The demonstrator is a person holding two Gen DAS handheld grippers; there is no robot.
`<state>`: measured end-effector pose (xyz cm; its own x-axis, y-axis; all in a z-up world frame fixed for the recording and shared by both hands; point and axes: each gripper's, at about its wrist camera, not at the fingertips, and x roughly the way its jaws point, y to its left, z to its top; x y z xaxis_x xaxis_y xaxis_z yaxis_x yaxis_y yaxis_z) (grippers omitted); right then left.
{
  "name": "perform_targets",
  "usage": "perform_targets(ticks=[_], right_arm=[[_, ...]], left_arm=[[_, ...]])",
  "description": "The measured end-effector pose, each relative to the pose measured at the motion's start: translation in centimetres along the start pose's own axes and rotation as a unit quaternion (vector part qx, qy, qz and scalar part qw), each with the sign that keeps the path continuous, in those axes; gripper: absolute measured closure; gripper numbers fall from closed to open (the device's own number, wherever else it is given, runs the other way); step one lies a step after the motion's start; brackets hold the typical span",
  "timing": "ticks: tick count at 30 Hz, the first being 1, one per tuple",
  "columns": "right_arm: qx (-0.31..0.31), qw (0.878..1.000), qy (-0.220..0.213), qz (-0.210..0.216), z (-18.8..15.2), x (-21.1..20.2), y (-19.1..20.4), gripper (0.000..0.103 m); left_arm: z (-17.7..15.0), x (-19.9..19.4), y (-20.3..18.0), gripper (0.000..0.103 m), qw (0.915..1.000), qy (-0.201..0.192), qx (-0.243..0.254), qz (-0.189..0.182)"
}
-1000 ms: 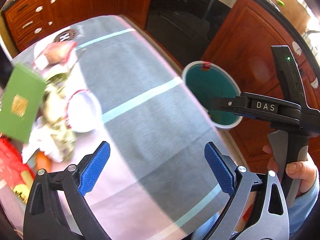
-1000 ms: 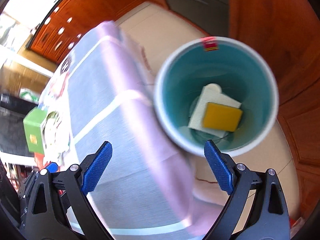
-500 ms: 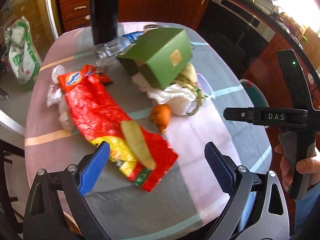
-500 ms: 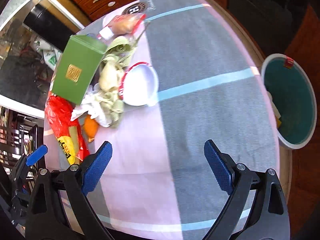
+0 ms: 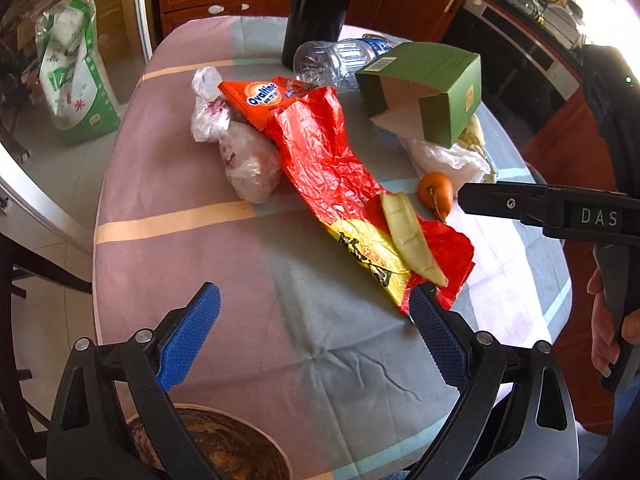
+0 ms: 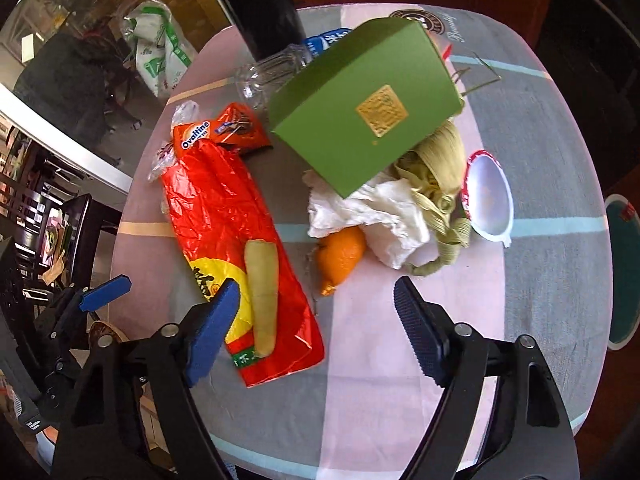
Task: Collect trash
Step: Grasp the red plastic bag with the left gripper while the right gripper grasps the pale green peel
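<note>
Trash lies on the table: a red plastic bag with a pale peel on it, an orange, a green box, crumpled tissue, corn husks, a white lid, a clear bottle and a knotted clear bag. My left gripper is open and empty above the near table edge, its right pad by the red bag's corner. My right gripper is open and empty, hovering near the orange and the red bag.
A teal bin stands on the floor to the right of the table. A black cylinder stands at the table's far side. A green-white bag sits on the floor at left. A wooden stool seat is below my left gripper.
Both grippers swung from the teal bin back over the table and moved closer to the trash pile. Both stayed open and empty.
</note>
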<state>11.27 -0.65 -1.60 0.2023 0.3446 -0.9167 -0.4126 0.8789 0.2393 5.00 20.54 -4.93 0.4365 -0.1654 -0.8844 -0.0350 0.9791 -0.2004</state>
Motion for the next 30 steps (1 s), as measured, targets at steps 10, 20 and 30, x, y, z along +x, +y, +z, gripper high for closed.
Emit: perform_targets(ticks=[10, 20, 30], right_arm=[[-0.029, 0.999, 0.035, 0.019, 0.6, 3.7, 3.8, 0.062], [-0.034, 0.998, 0.044, -0.002, 0.8, 6.1, 3.9, 0.064], [-0.010, 0.999, 0.045, 0.020, -1.5, 5.0, 1.1, 0.081]], left_arm=[[0.2, 0.5, 1.4, 0.008, 0.9996, 0.000, -0.009, -0.027], [0.3, 1.9, 0.7, 0.008, 0.9991, 0.014, -0.007, -0.039], [0.7, 3.0, -1.0, 0.011, 0.9967, 0.019, -0.009, -0.079]])
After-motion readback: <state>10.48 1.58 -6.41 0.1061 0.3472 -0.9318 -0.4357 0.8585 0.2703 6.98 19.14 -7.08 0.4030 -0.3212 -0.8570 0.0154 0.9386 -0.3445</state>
